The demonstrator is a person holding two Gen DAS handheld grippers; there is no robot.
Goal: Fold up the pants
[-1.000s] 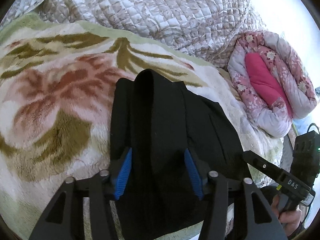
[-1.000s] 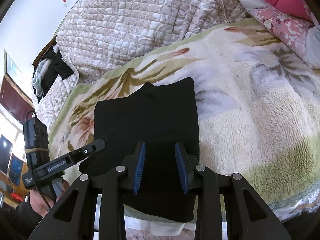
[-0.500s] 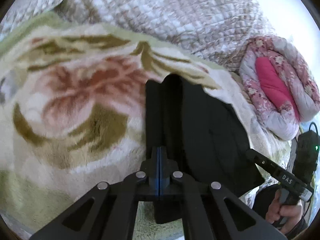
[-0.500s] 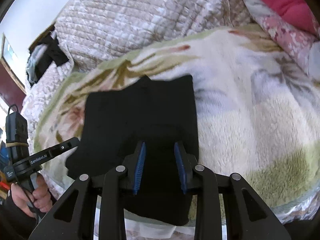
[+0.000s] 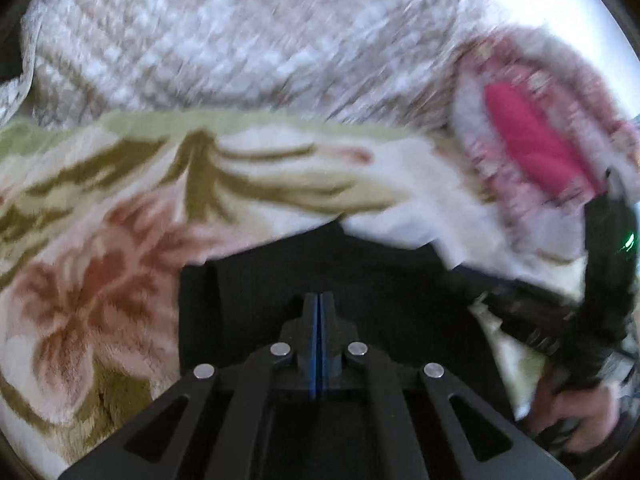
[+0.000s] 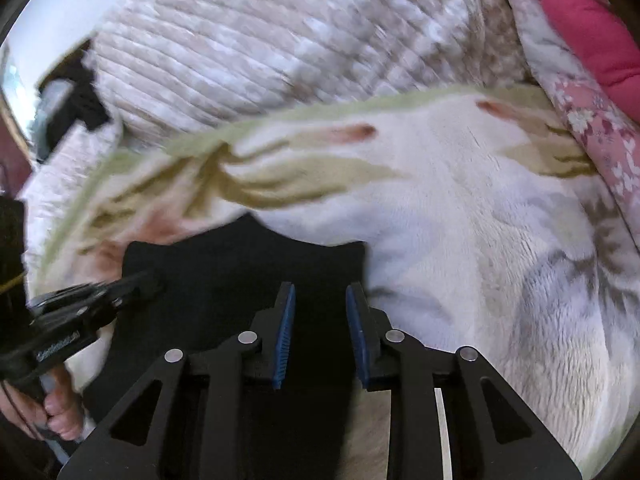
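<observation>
Pants (image 5: 280, 280), black, folded into a compact block, lying on a floral fleece blanket (image 5: 100, 280) near its front edge. Left gripper (image 5: 319, 312) low over the near end of the pants, blue pads pressed flat together; probably pinching cloth, though blur and black on black leave that unclear. Right gripper (image 6: 320, 312) over the right end of the same block (image 6: 240, 272), blue pads (image 6: 286, 332) apart and closing, black cloth showing between them, not visibly pressed. Right edge of the pants just beyond the right pad, pale fleece (image 6: 480, 260) beside it. Quilted beige cover (image 5: 240, 40) heaped behind the blanket, heavily smeared in both views. Pink flowered quilt (image 5: 532, 144) with a magenta lining rolled up at the right. From the left camera, right hand (image 5: 576, 416) wrapped round its handle at lower right; from the right camera, left hand (image 6: 56, 408) gripping its handle at lower left. Dark clothing (image 6: 80, 92) draped at far left, too blurred to identify.
</observation>
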